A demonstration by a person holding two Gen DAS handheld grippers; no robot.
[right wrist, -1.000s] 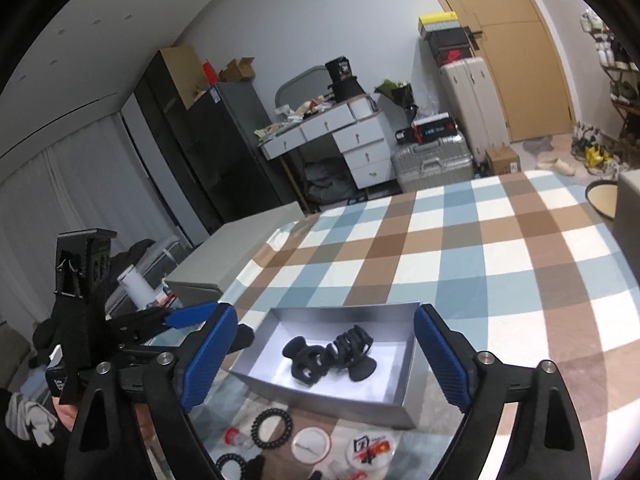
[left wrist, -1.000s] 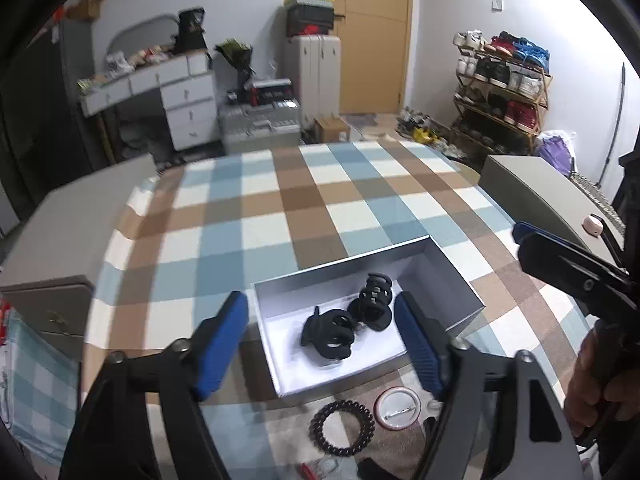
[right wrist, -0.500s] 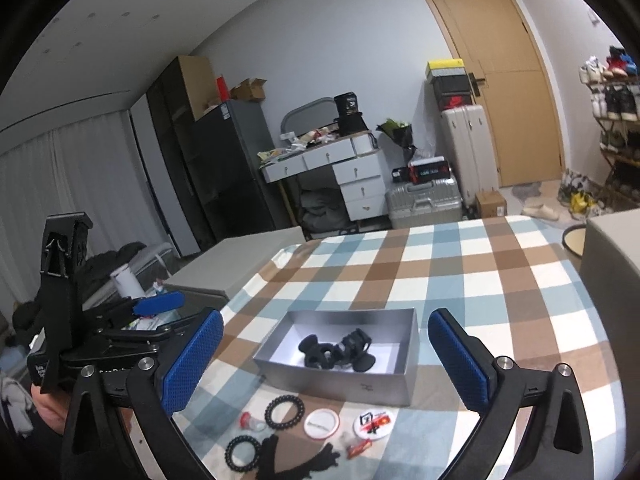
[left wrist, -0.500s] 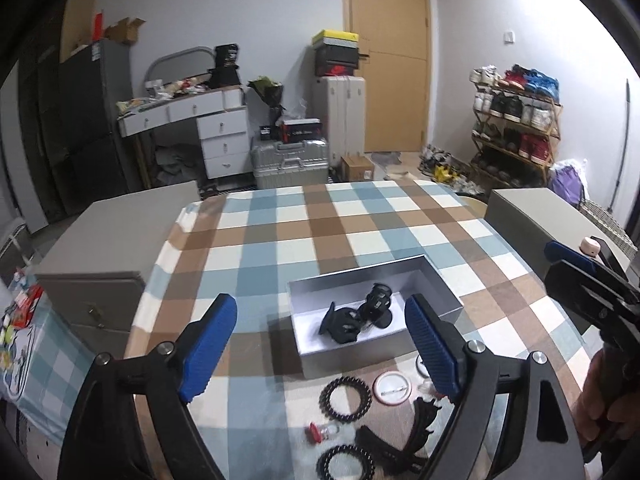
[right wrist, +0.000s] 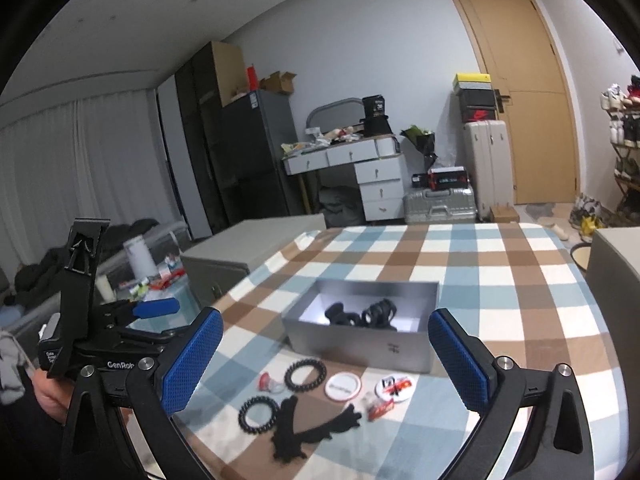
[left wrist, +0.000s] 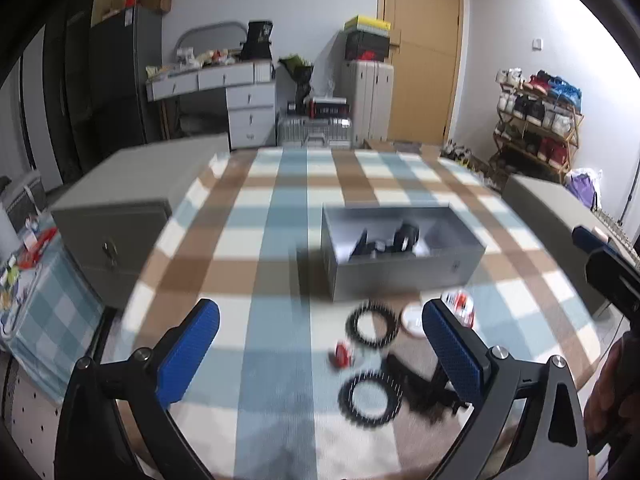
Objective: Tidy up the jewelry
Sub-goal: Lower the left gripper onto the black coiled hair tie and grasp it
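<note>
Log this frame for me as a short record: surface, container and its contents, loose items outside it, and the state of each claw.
surface: blue, brown and white checked tablecloth
container: open grey rectangular box
contents: black plastic hair claw clips
loose items: two black spiral hair ties, a flat black toothed hair clip, two round badges, small red-and-clear pieces, all in front of the box
left claw: jaws opening, nothing between them
right claw: open, empty
</note>
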